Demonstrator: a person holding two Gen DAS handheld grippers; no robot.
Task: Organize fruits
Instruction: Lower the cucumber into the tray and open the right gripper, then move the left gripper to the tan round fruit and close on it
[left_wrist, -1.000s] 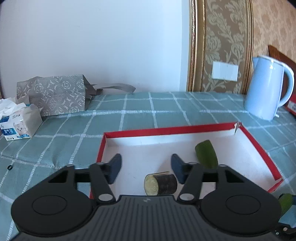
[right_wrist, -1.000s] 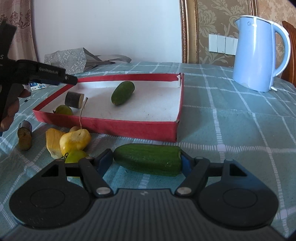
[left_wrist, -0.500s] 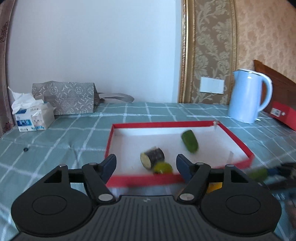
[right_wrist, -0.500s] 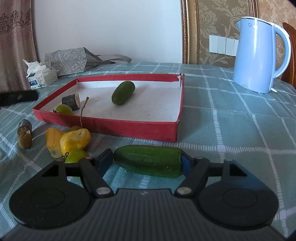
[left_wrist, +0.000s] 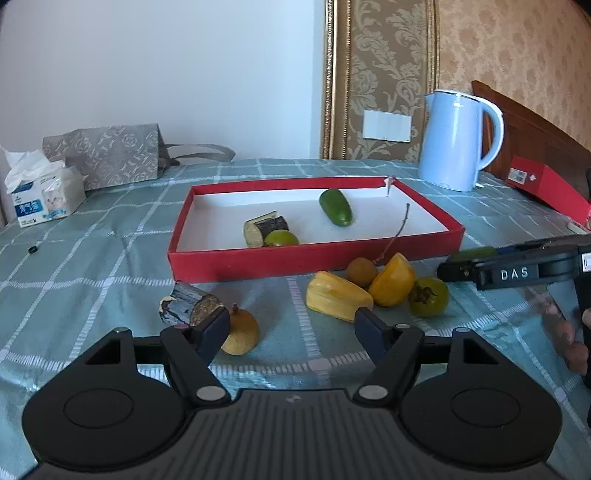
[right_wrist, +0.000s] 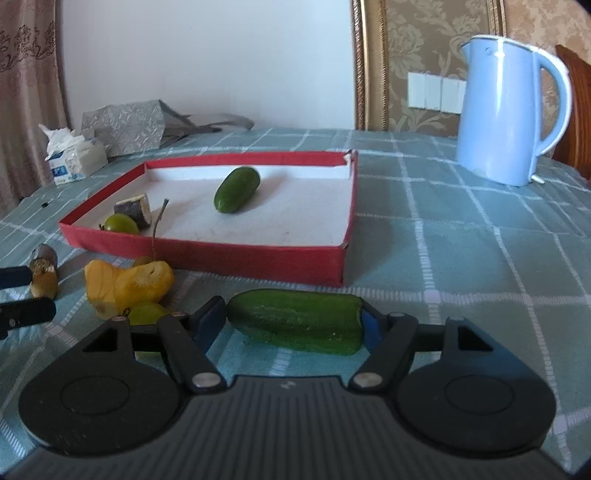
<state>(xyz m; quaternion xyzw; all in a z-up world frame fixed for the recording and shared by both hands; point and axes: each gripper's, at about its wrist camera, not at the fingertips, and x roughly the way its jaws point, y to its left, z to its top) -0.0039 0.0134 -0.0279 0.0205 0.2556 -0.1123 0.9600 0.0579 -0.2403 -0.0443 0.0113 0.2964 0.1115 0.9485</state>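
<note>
My left gripper (left_wrist: 291, 332) stands open in front of the red tray (left_wrist: 314, 254). A small brown-yellow fruit (left_wrist: 242, 334) lies between its jaws, close to the left finger, with a dark sugarcane piece (left_wrist: 188, 304) just beyond. Two yellow jackfruit pieces (left_wrist: 338, 297), a brown round fruit (left_wrist: 362, 271) and a green fruit (left_wrist: 428, 297) lie on the cloth. Inside the tray are a whole cucumber (left_wrist: 335, 206), a sugarcane chunk (left_wrist: 264, 229) and a green fruit (left_wrist: 280, 238). My right gripper (right_wrist: 291, 323) is shut on a cut cucumber piece (right_wrist: 295, 325) in front of the tray (right_wrist: 258, 258).
A pale blue kettle (right_wrist: 509, 110) stands at the back right. A tissue box (left_wrist: 44, 195) and a grey patterned bag (left_wrist: 107, 155) sit at the back left. A red box (left_wrist: 546, 184) lies at the far right. A checked teal cloth (right_wrist: 461, 240) covers the table.
My left gripper drew back from over the tray to the cloth in front of it, leaving the sugarcane chunk inside, and its jaws stand wider. The right gripper and its cucumber piece stayed put.
</note>
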